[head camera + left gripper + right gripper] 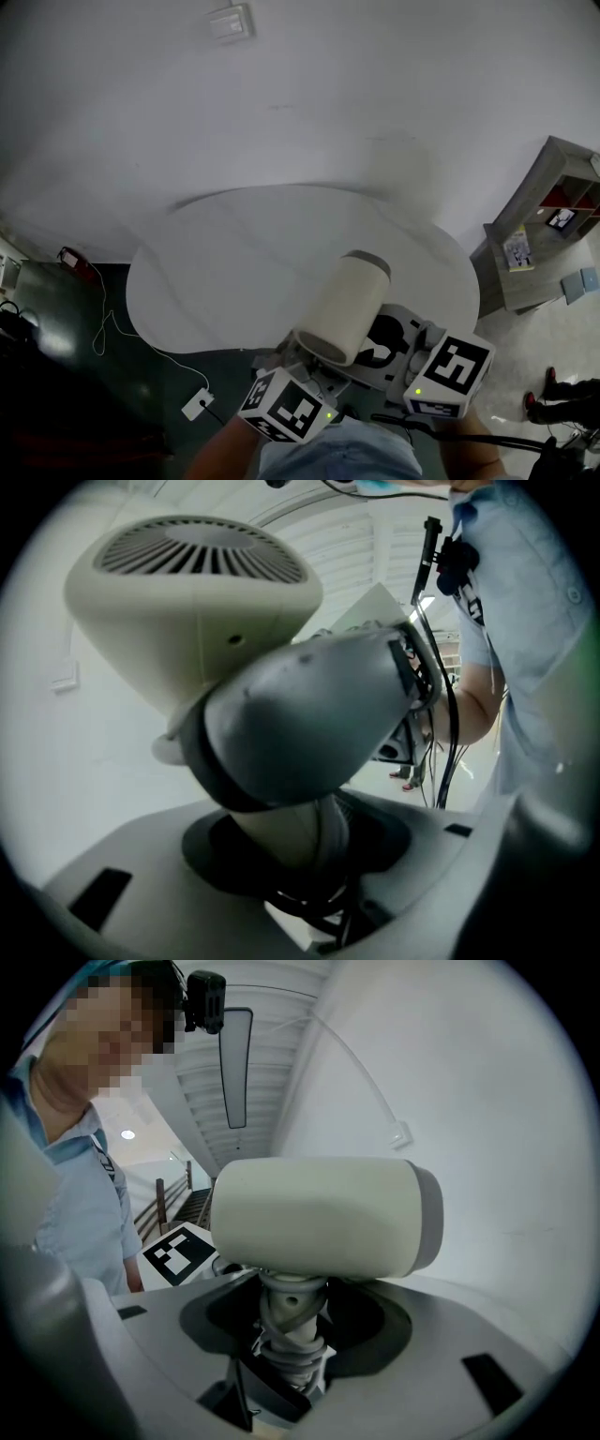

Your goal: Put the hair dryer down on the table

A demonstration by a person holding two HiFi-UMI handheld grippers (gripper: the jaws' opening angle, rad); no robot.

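Above the table (234, 253), at its near edge, the hair dryer (343, 305) hangs.

Hair dryer (345, 305): cream body, grey band at the nozzle end, cream slotted rear grille (202, 550). Table (244, 253): plain white. Marker cubes (286, 405): white faces with black square patterns. Wall (375, 94): white. Floor (56, 375): dark grey-green, with a white plug (197, 403) on it. Shelf unit (544, 216): grey, red inside some compartments. Shirt (80, 1204): light blue.
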